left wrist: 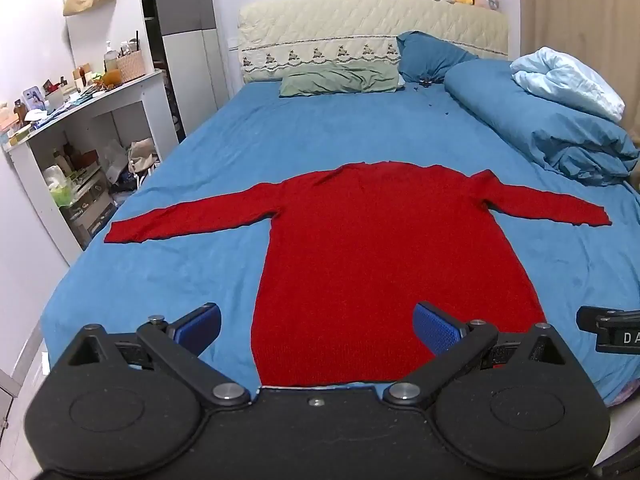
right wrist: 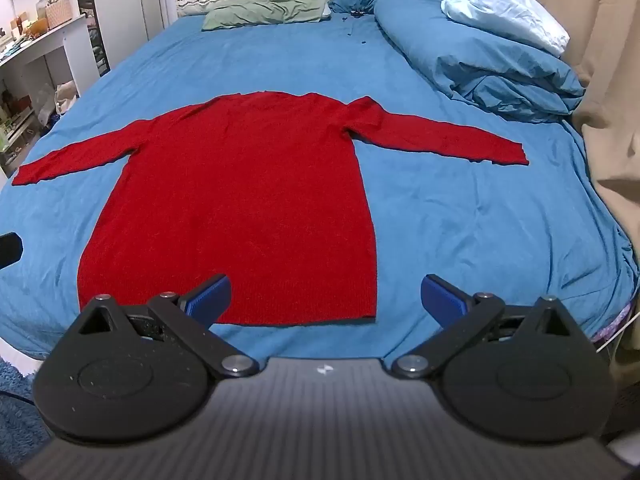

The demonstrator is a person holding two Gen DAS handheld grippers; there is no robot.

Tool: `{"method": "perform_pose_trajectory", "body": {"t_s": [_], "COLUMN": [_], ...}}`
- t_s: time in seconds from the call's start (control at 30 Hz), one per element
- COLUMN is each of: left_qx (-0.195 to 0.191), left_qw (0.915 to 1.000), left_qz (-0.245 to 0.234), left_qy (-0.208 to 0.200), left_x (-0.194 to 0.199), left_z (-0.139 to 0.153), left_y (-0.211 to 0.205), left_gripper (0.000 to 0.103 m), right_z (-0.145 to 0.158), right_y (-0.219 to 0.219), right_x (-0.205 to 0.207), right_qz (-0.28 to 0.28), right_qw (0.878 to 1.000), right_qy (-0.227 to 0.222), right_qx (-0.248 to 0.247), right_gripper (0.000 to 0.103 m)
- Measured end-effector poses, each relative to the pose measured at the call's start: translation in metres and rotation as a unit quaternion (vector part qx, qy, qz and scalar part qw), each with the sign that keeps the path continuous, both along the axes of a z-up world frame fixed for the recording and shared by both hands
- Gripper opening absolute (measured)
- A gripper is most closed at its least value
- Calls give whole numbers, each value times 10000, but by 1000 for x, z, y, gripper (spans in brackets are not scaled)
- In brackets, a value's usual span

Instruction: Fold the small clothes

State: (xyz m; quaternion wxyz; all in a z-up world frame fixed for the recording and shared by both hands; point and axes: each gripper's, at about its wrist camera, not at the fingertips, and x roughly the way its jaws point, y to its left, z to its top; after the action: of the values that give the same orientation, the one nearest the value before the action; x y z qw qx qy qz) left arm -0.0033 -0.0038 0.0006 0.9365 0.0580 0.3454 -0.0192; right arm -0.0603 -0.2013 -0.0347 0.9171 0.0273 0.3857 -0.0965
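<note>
1. I have the red sweater spread flat on the blue bed, body in the middle, both sleeves stretched out left and right, nothing folded yet.
2. Its long axis runs near to far: the hem lies at the near edge of the bed just ahead of me, the neckline at the far end toward the pillows.
3. My left gripper hangs above the near hem with its fingers spread fully apart and nothing between them. One blue pad sits over bare sheet to the left of the sweater, the other over the red knit, so the sweater's left edge falls inside the gap.
4. My right gripper is likewise wide apart and empty. Its left pad is over the hem, its right pad over sheet, with the near right corner of the sweater between them.
5. Each hand is therefore nearest its own near hem corner; the sleeve cuffs lie well apart from both, farther up and out to the sides.
6. My judgement: the coming move turns on whether I reach far for the sleeves first or pinch the hem that is right below.
7. Containers: a woven basket on the shelf unit at the left holds items too small to name; the cubbies beneath are stuffed with bags and boxes.
</note>
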Motion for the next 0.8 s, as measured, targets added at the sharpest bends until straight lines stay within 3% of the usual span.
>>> {"method": "perform_pose_trajectory", "body": {"t_s": [0.8], "left_qx": [68], "left_qw": [9999], "left_qz": [-78], "left_qy": [-5], "left_x": [1], "left_z": [-1], "left_y": [-2], "left_gripper": [103], "right_z": [3], "right_y": [-2], "right_x": [-2], "right_qz": [6], "right_qw": [10000], "right_qy": [3], "right_qx": [-36], "right_gripper": [103]}}
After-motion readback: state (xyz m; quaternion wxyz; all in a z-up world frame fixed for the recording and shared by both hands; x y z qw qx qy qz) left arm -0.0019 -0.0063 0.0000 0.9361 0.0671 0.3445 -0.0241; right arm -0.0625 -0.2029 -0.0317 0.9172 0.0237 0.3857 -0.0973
